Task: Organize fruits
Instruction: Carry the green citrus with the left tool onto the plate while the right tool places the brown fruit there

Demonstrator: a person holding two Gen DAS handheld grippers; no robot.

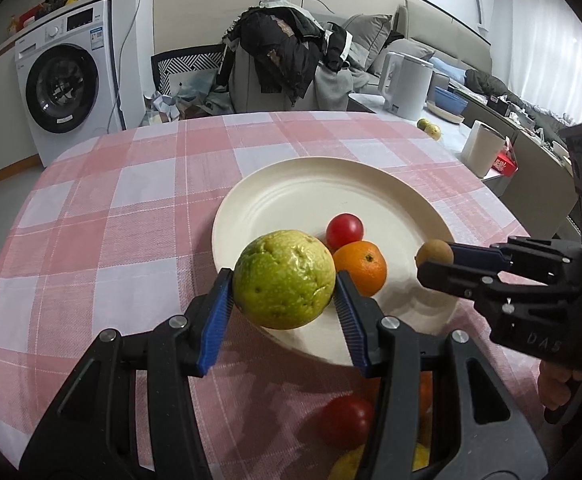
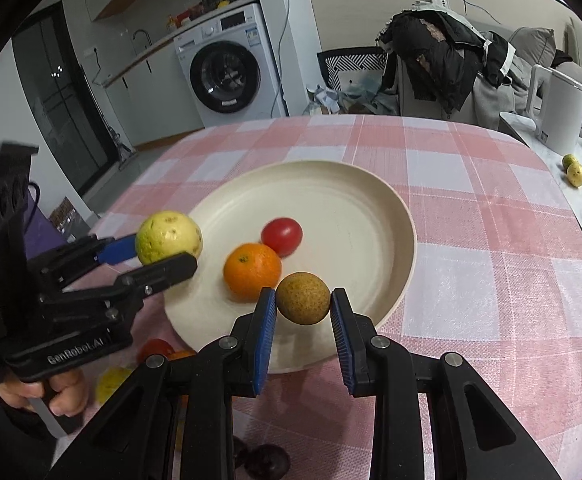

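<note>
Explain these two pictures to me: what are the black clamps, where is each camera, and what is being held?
No robot here: a person holds a hand-operated tool in each hand, each with a fisheye camera looking along its fingers. In the left view, the left tool grips a green-yellow guava. In the right view, the right tool grips a small brown round fruit. Both hang over the near side of a cream plate on a pink checked tablecloth. An orange and a red tomato already lie on the plate. More fruit waits beside it.
</note>
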